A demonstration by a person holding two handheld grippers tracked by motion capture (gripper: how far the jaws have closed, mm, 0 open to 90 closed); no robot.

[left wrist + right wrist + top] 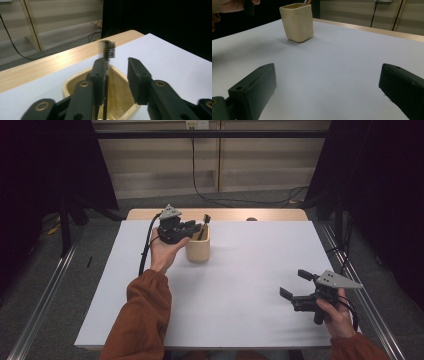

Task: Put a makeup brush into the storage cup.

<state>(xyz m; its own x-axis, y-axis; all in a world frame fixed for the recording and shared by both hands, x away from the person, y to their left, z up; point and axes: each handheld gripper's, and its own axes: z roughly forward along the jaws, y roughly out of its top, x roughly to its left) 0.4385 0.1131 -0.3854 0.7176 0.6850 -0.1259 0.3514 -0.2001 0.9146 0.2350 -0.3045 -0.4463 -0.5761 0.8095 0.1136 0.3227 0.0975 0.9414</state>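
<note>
White counter [240,285] carries 1 cream cup [198,247] holding a light, stiff brush [107,50]; left hand-held gripper [116,75] apart beside its handle, the best hold; right hand-held gripper [296,284] apart, idle.

A lab: black curtains [45,165] and floor rails [40,295] surround the table [240,285].

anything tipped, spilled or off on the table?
Nothing stands out. The cup stands upright on the white table with the brush standing in it, bristles up. The left gripper is open above the cup's rim; the right gripper is open, well clear of the cup. No spill or damage visible.
</note>
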